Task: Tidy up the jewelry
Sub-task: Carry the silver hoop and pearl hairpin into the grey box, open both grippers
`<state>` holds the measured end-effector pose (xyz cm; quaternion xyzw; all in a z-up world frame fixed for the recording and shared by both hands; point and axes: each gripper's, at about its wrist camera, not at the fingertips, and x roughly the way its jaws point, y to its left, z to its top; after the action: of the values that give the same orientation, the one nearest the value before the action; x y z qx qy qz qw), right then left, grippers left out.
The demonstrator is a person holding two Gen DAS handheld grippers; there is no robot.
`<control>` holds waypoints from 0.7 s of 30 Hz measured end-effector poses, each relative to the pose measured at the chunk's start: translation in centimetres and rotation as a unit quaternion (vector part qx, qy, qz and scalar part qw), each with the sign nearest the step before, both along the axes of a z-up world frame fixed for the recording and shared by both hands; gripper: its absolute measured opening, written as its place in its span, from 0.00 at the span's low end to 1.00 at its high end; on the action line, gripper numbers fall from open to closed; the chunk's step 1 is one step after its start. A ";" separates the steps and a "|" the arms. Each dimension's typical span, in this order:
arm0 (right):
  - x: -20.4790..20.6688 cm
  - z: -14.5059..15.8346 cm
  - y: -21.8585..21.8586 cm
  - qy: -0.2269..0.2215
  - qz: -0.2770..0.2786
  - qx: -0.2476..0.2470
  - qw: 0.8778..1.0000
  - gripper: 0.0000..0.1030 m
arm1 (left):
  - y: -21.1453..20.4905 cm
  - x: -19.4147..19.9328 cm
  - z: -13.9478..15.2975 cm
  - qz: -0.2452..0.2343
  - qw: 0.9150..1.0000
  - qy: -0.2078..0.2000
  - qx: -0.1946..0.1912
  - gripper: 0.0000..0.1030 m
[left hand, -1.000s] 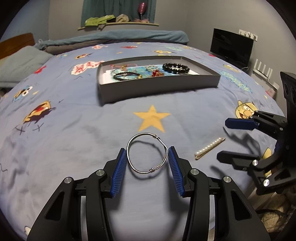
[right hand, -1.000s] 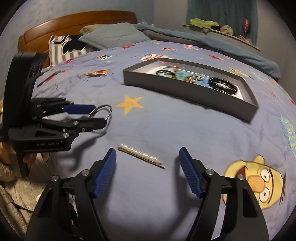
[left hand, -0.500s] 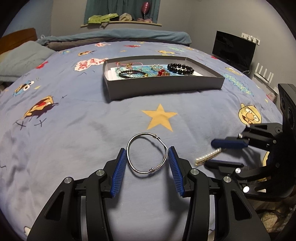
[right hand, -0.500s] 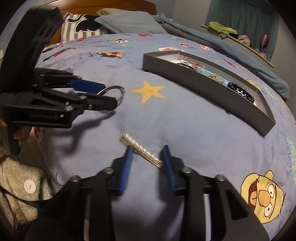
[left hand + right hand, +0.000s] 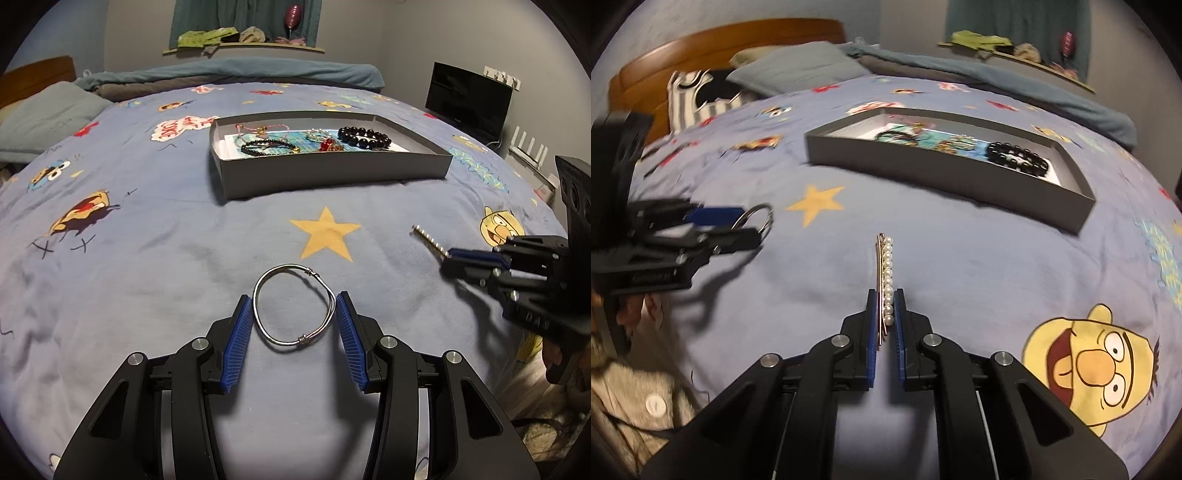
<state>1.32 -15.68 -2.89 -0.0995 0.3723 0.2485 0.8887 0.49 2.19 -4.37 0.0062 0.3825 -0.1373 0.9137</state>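
My left gripper (image 5: 294,301) is shut on a silver wire bangle (image 5: 295,271), squeezed between the blue pads above the bedspread; it also shows in the right wrist view (image 5: 757,218). My right gripper (image 5: 885,295) is shut on a pearl hair pin (image 5: 886,266), which sticks out forward; it shows in the left wrist view (image 5: 430,240) held off the bed. A grey tray (image 5: 332,173) holds a black bead bracelet (image 5: 364,137), a thin dark bracelet (image 5: 267,147) and other small jewelry.
The blue cartoon bedspread (image 5: 147,258) covers the bed, with a yellow star (image 5: 325,234) between the grippers and the tray. A pillow (image 5: 44,118) lies at far left, a black monitor (image 5: 467,98) at far right. The tray also shows in the right wrist view (image 5: 960,173).
My right gripper closed on the pearl hair pin and lifted it off the bedspread. My left gripper kept its hold on the bangle and rose a little.
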 end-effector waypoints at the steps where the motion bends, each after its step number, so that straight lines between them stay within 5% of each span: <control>1: 0.1 0.1 -0.1 -0.001 -0.001 0.002 1.000 0.08 | 0.0 0.0 0.0 -0.002 1.000 -0.001 0.001 0.47; 11: 4.9 4.6 -0.6 -0.023 -0.020 0.023 0.999 0.08 | 1.0 3.1 2.8 0.003 1.000 -0.021 -0.004 0.47; 21: 13.8 6.2 -0.4 0.013 -0.088 0.030 0.996 0.08 | 0.7 11.8 6.6 -0.005 0.999 -0.015 -0.030 0.47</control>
<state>15.10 -16.10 3.27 -0.0367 0.3831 0.1818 0.9049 12.34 2.84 2.20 -0.0168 0.3649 -0.1532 0.9182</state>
